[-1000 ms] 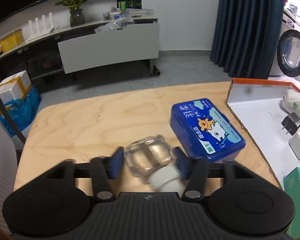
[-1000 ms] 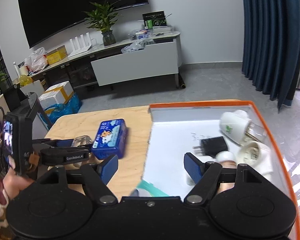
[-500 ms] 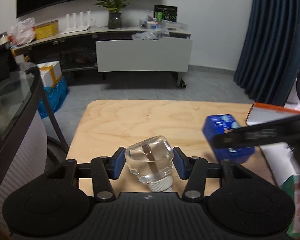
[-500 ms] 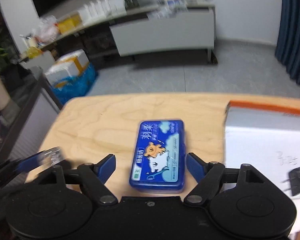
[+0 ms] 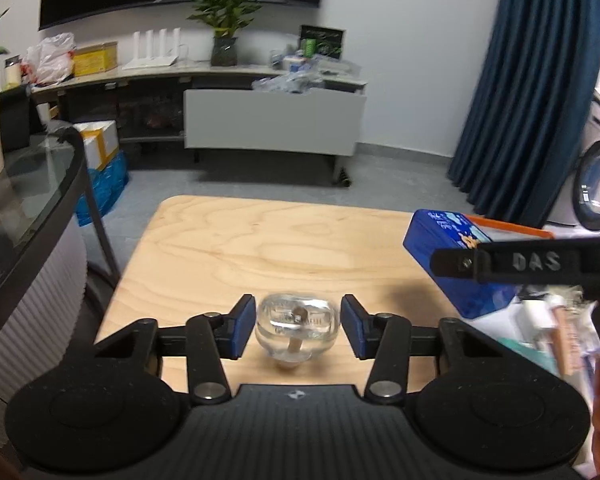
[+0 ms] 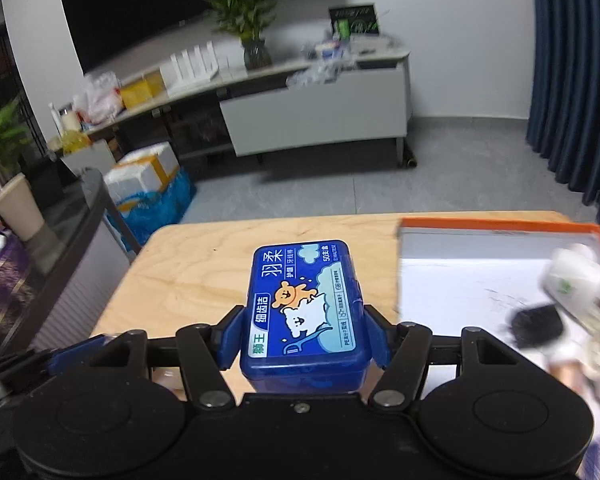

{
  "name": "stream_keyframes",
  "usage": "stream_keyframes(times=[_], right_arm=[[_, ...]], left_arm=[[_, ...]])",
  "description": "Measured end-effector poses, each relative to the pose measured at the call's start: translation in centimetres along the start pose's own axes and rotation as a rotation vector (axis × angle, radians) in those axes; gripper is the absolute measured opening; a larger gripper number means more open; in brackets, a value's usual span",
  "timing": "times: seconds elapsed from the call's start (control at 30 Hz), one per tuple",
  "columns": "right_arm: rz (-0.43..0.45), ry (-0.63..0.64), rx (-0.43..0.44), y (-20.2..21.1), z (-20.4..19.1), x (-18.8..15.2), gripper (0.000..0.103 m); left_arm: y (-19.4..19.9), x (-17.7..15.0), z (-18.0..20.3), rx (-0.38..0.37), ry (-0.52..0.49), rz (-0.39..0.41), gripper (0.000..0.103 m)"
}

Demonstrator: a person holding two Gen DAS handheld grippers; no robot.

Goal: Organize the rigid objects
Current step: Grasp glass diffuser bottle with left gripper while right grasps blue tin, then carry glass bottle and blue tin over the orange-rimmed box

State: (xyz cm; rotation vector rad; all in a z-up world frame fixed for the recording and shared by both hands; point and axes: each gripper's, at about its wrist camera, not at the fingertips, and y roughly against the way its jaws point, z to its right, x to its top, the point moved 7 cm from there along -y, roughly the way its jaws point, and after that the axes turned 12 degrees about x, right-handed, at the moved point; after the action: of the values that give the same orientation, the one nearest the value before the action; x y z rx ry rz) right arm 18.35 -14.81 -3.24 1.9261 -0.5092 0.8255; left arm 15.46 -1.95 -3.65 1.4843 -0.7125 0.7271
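1. Half a second ago our right tool (image 6: 302,344) hung over the blue box (image 6: 306,312) with its pads well clear of the sides. Now the box sits between the 2 blue pads and the jaws are closing on it; the pads look to be at or almost at its long sides, though we cannot tell whether they press yet.

2. The blue box rests on the worktop (image 6: 192,276), just left of the orange-edged tray (image 6: 500,225). We judge it is the next thing bound for that tray.

3. Our left tool (image 5: 298,326) stays clenched on the clear glass bulb (image 5: 296,324), metal base toward the camera. A second ago the bulb was low on the worktop next to the box; now it is lifted, with bare wood visible beneath it.

4. In the left view the right tool's black arm (image 5: 532,262) has come across the far right, covering part of the box.

5. The tray already holds a white bulb (image 6: 572,284) and a black plug (image 6: 536,326), both blurred, so 2 more things are in hand and the worktop looks nearly sorted.

6. Both tools are near each other, so we should mind a knock between them.
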Motion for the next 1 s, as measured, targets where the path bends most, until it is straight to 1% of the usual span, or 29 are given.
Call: stream_keyframes(times=[0.03,0.1,0.13,0.2,0.23,0.27,0.3,0.37,0.43,0.47,0.5,0.53,0.57,0.6,0.67,0.73,0.83,0.87,0.9,0.93,1.0], right_arm=[[0.010,-0.004,0.000,1.2,0.1,-0.4,0.073],[0.028,-0.007,-0.015,3.4,0.5,-1.1,0.073],[0.032,-0.010,-0.024,4.4,0.7,-1.5,0.073],[0.044,-0.039,-0.012,6.4,1.3,-2.4,0.073],[0.058,-0.048,-0.010,7.5,1.5,-2.9,0.073],[0.070,-0.048,-0.014,8.6,1.7,-3.4,0.073],[0.076,-0.047,-0.022,9.5,1.9,-3.8,0.073],[0.087,-0.058,-0.028,10.8,2.4,-4.7,0.073],[0.099,-0.079,-0.027,11.8,3.0,-5.5,0.073],[0.104,-0.089,-0.026,12.2,3.1,-5.7,0.073],[0.106,-0.095,-0.026,12.5,3.3,-5.9,0.073],[0.108,-0.097,-0.028,12.8,3.4,-6.1,0.073],[0.110,-0.097,-0.031,13.0,3.6,-6.1,0.073],[0.114,-0.093,-0.034,13.2,3.6,-6.1,0.073],[0.121,-0.099,-0.034,13.6,3.9,-6.1,0.073],[0.124,-0.109,-0.031,13.9,4.4,-6.1,0.073],[0.131,-0.125,-0.031,14.1,4.9,-6.2,0.073],[0.136,-0.133,-0.030,14.2,5.1,-6.1,0.073],[0.140,-0.135,-0.030,14.2,5.2,-6.0,0.073],[0.143,-0.134,-0.033,14.2,5.2,-6.0,0.073],[0.149,-0.136,-0.039,14.3,5.6,-5.9,0.073]], left_arm=[[0.4,-0.2,0.6,-0.001,-0.019,0.005,0.029],[1.0,-0.5,1.4,-0.008,-0.038,0.004,0.029],[1.2,-0.7,1.5,-0.002,-0.038,-0.005,0.030],[1.4,-1.5,0.8,0.025,-0.021,-0.019,0.034],[1.4,-2.0,0.3,0.034,-0.010,-0.031,0.039],[1.4,-2.6,-0.2,0.030,0.002,-0.043,0.051],[1.4,-3.1,-0.7,0.028,0.012,-0.051,0.058],[1.1,-4.0,-1.2,0.047,0.028,-0.092,0.059],[1.3,-4.2,-0.3,-0.001,0.029,-0.092,0.067],[1.1,-4.2,0.3,-0.006,0.017,-0.096,0.075],[1.0,-4.1,1.1,-0.010,0.006,-0.095,0.080],[0.7,-4.1,2.0,-0.021,-0.006,-0.091,0.082],[0.4,-4.2,2.8,-0.030,-0.020,-0.088,0.087],[0.2,-4.4,3.6,-0.031,-0.034,-0.086,0.094],[-0.4,-4.6,4.9,-0.032,-0.058,-0.076,0.098],[-1.2,-4.7,6.0,-0.050,-0.093,-0.056,0.102],[-3.3,-5.4,6.6,-0.024,-0.131,-0.057,0.103],[-3.8,-5.7,6.6,-0.029,-0.125,-0.076,0.091],[-4.4,-6.0,6.4,-0.049,-0.111,-0.096,0.082],[-4.5,-5.9,6.3,-0.038,-0.114,-0.068,0.082],[-4.8,-5.7,6.0,-0.052,-0.093,-0.072,0.082]])
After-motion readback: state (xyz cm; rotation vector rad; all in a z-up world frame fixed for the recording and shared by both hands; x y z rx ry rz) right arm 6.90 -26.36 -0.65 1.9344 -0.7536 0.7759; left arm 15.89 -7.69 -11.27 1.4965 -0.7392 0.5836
